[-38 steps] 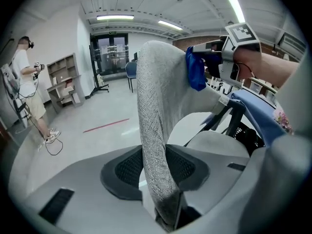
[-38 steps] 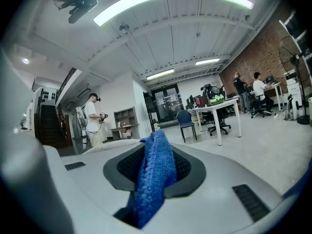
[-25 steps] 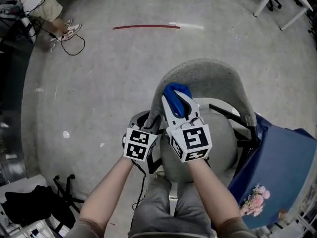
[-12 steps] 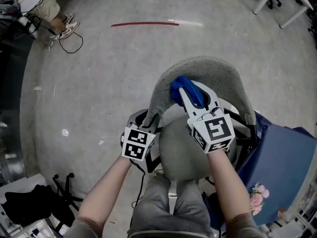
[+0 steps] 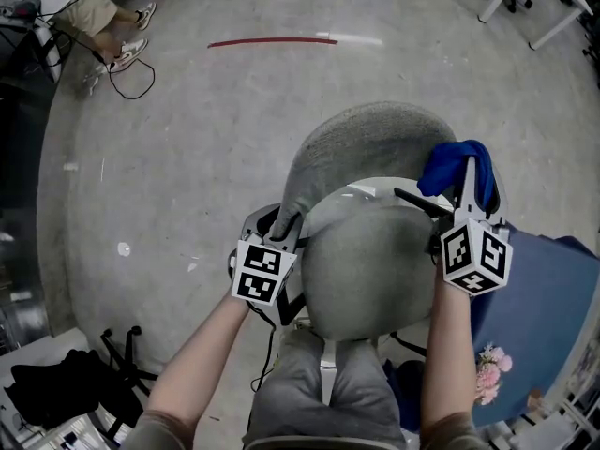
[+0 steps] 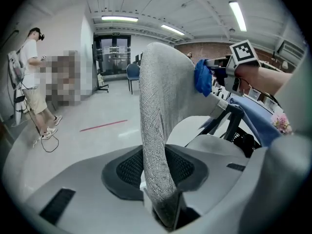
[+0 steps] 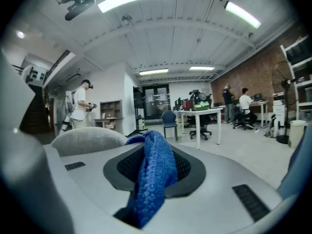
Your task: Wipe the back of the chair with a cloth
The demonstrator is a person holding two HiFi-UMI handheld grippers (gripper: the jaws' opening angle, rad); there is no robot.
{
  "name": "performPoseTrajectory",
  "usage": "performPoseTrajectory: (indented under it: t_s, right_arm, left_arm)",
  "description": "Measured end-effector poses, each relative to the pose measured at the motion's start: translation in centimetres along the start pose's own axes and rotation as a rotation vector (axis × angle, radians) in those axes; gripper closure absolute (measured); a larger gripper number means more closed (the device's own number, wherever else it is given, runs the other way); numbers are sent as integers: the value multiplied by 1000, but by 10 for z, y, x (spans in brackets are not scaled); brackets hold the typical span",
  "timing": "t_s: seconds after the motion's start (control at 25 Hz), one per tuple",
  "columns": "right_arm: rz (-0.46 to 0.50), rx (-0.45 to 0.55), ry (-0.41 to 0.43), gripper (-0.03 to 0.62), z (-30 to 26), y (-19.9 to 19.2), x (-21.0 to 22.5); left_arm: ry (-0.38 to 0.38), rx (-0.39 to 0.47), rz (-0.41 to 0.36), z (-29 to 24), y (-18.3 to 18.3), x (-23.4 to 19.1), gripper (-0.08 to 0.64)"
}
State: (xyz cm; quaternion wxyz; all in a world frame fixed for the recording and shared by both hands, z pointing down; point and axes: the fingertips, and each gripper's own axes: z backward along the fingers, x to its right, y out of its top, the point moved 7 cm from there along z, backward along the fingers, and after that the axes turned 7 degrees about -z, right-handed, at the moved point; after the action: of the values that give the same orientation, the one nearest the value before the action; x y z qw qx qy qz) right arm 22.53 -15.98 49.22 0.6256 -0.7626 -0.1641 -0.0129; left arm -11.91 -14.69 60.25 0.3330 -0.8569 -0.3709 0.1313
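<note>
A grey fabric chair back (image 5: 370,143) curves round the grey seat (image 5: 366,265) in front of me. My left gripper (image 5: 284,223) is shut on the back's left edge; in the left gripper view that edge (image 6: 155,130) runs down between the jaws. My right gripper (image 5: 466,184) is shut on a blue cloth (image 5: 453,165) at the right end of the chair back. The right gripper view shows the cloth (image 7: 153,172) bunched between the jaws, with the top of the chair back (image 7: 87,138) to its left. From the left gripper view the cloth (image 6: 202,77) sits at the back's right side.
A person (image 5: 89,7) stands at the far left by a floor cable. A red tape line (image 5: 272,41) marks the floor beyond the chair. A blue-covered surface (image 5: 544,307) with pink flowers (image 5: 483,378) is close on the right. Table legs (image 5: 534,7) at the far right.
My right gripper has swept the blue cloth along the chair back from its left-middle to its right end. The left gripper has kept its hold in the same place.
</note>
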Motion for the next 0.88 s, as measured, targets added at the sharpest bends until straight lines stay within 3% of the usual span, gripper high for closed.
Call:
performPoseTrajectory:
  t_s: [0.08, 0.16, 0.56, 0.72, 0.88]
  right_arm:
    - [-11, 8, -31, 479, 1, -7, -1]
    - [-7, -23, 34, 479, -5, -22, -24]
    - [18, -304, 587, 479, 10, -97, -194]
    - [27, -377, 711, 480, 29, -103, -214]
    - [106, -391, 807, 480, 22, -100, -206]
  left_arm:
    - [1, 4, 3, 1, 0, 0, 423]
    - [2, 9, 9, 1, 0, -1, 423]
    - [-25, 30, 35, 2, 1, -2, 423]
    - [-41, 42, 49, 3, 0, -3, 423]
    - [-26, 36, 45, 5, -1, -5, 423]
